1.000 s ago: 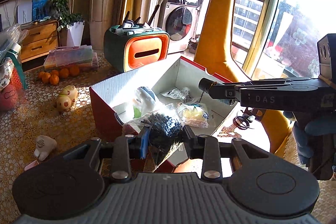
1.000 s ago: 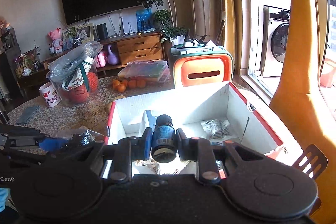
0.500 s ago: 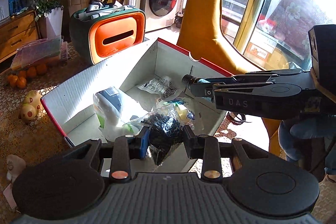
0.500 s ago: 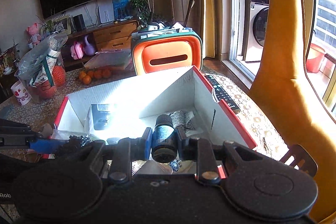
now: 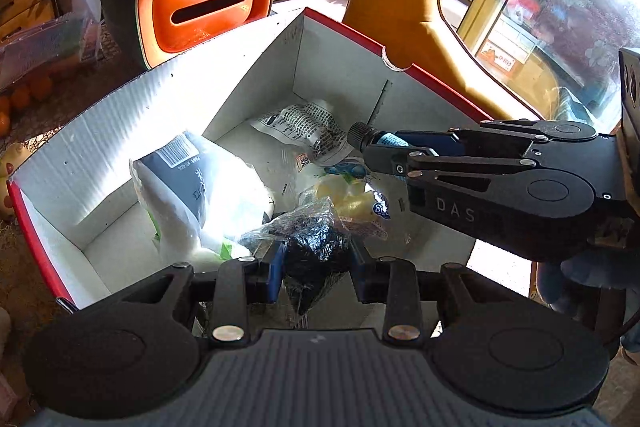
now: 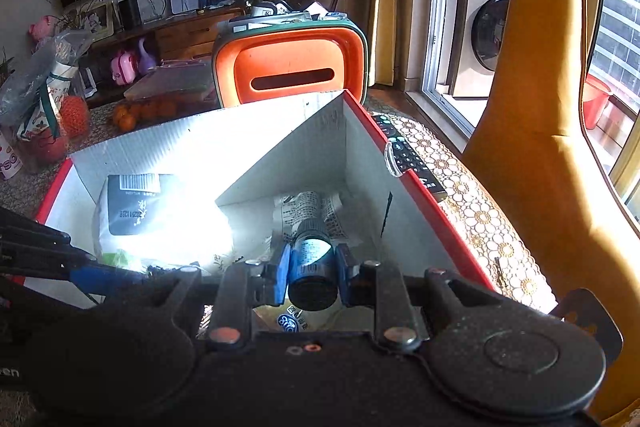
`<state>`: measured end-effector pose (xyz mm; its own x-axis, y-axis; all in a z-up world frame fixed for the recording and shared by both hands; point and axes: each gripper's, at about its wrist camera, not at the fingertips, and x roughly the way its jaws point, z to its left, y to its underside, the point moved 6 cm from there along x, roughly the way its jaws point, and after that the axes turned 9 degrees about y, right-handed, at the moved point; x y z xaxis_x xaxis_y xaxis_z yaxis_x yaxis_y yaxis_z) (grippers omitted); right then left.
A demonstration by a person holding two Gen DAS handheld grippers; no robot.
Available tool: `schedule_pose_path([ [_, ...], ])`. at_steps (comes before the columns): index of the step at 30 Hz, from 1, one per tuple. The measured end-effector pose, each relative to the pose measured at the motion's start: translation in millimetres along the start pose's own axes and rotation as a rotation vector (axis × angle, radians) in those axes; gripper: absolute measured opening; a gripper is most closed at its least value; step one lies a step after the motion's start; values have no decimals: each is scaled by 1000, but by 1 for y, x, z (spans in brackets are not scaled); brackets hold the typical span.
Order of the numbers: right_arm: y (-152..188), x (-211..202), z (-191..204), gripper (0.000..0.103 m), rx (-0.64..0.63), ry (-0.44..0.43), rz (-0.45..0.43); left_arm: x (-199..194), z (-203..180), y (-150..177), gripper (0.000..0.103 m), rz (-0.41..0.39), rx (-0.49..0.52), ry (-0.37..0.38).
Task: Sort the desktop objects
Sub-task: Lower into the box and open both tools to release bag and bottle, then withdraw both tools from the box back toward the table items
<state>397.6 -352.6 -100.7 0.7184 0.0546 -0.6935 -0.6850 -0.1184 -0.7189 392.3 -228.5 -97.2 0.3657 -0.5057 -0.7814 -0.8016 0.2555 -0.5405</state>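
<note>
**Spotter:** Bottle (image 6: 311, 267) first: your right gripper (image 6: 312, 269) has its blue pads clamped tight on its sides, cap pointing away from you, over the near right part of the box (image 5: 340, 23). It looks small, rigid and smooth, probably glass, so I'd judge it slippery and breakable; grip it on the labelled barrel, not on the cap.

**Operator:** And the left?

**Spotter:** Your left gripper (image 5: 316, 267) stands only slightly apart, pinching a clear bag of dark bits (image 5: 314, 239) at its gathered middle. That one is soft, light and crinkly; it will sag and shift, and the film could slide through the pads. It hangs over the near edge of the box, just beside a white pouch (image 5: 192, 195) on its left.

**Operator:** What's below me?

**Spotter:** White walls, red rim, and loose packets already on the floor: a printed sachet (image 5: 304, 127) at the far corner, a yellowish packet (image 5: 344, 199) nearer. The landing is soft but uneven. Outside, a lace-patterned tablecloth (image 6: 472, 203) carries a remote control (image 6: 404, 151) along the right rim, and an orange-fronted organiser (image 6: 288, 75) stands beyond the far wall. Strong sun from the right-hand window washes out the box's left half.
</note>
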Motion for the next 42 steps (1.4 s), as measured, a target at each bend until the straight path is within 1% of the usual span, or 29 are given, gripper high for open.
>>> schedule_pose_path([
  [3, 3, 7, 0, 23, -2, 0, 19, 7, 3, 0, 32, 25, -2, -1],
  [6, 3, 10, 3, 23, -14, -1, 26, 15, 7, 2, 32, 69, -6, -6],
  [10, 4, 14, 6, 23, -35, 5, 39, 21, 10, 3, 32, 110, -30, 10],
  [14, 5, 15, 8, 23, -42, 5, 52, 28, 15, 6, 32, 176, -68, 25],
  [18, 5, 16, 9, 25, -48, 1, 66, 27, 16, 8, 32, 182, -80, 34],
  [19, 6, 16, 9, 26, -51, 2, 70, 27, 16, 7, 34, 181, -81, 34],
  [20, 6, 16, 9, 26, -56, 3, 73, 25, 16, 7, 37, 174, -84, 36],
  [22, 6, 16, 10, 28, -58, 8, 75, 20, 18, 6, 46, 155, -96, 33],
  [24, 6, 15, 10, 29, -56, 7, 77, 14, 18, 5, 50, 125, -93, 30],
  [26, 6, 14, 10, 33, -54, 7, 76, 7, 14, 4, 55, 94, -79, 38],
  [29, 4, 10, 9, 37, -46, 6, 75, -7, 4, 3, 55, 45, -37, 44],
  [33, 1, 1, 8, 39, -35, 2, 65, -24, -8, 8, 55, -12, 20, 41],
  [34, 1, -1, 9, 42, -34, 0, 63, -29, -11, 11, 55, -27, 29, 45],
  [35, 1, -4, 9, 47, -33, -2, 60, -33, -13, 13, 55, -38, 34, 47],
  [36, 1, -7, 10, 48, -32, -4, 56, -36, -15, 15, 55, -49, 38, 47],
  [42, 2, -23, 18, 51, -44, -10, 43, -62, -18, 25, 55, -117, 59, 14],
])
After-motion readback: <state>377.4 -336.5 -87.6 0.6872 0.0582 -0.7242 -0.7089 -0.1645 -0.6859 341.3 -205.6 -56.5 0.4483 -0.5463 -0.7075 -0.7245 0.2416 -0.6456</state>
